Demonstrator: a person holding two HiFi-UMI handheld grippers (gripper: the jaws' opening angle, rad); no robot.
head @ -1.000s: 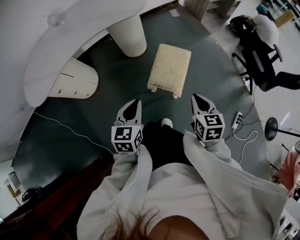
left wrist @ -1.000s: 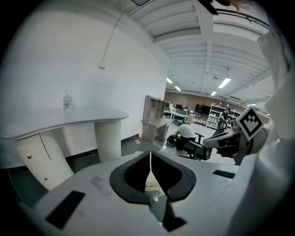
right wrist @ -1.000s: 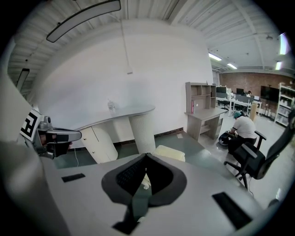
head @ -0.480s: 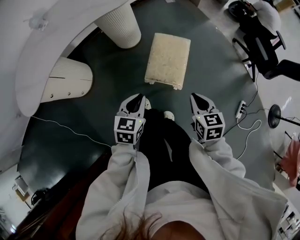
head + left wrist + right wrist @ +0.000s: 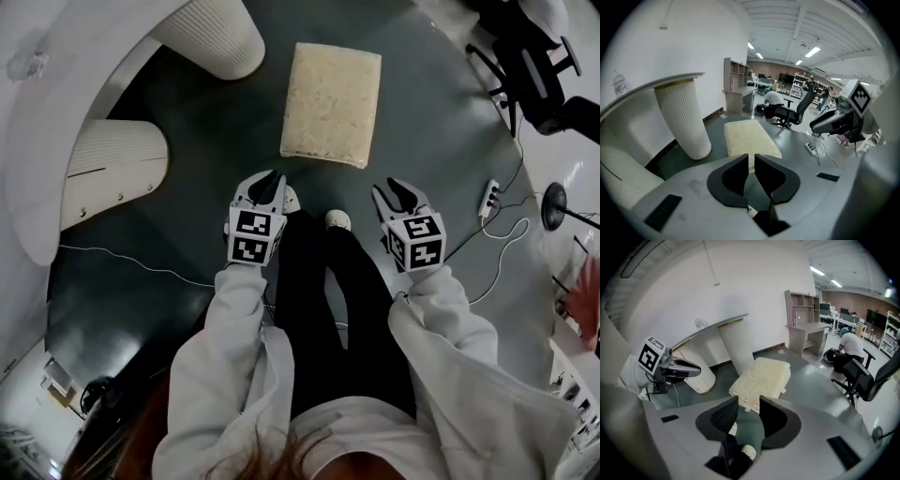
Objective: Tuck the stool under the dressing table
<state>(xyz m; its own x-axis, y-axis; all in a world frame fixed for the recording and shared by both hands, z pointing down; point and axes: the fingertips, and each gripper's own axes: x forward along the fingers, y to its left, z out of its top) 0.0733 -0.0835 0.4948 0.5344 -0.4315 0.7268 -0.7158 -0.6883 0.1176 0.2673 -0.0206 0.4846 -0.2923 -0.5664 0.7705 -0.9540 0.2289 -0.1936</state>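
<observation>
The cream cushioned stool (image 5: 331, 103) stands on the dark floor just beyond both grippers, out in the open beside the white dressing table (image 5: 23, 150). The table's ribbed legs (image 5: 208, 37) are at the upper left. My left gripper (image 5: 266, 187) is shut and empty, pointing down at the stool's near left corner (image 5: 749, 138) without touching it. My right gripper (image 5: 394, 195) is open; its jaws have just been opening, with nothing between them, and the stool (image 5: 761, 376) lies a short way ahead of them.
A second ribbed leg (image 5: 112, 173) lies low at the left, with a thin cable (image 5: 122, 262) across the floor. An office chair (image 5: 534, 75), a power strip (image 5: 488, 197) and a lamp base (image 5: 555, 202) stand at the right. The person's shoes (image 5: 337, 220) are between the grippers.
Both grippers have sunk toward the floor and now sit closer to the stool's near edge. The right gripper's jaws have parted. The stool has not shifted on the floor.
</observation>
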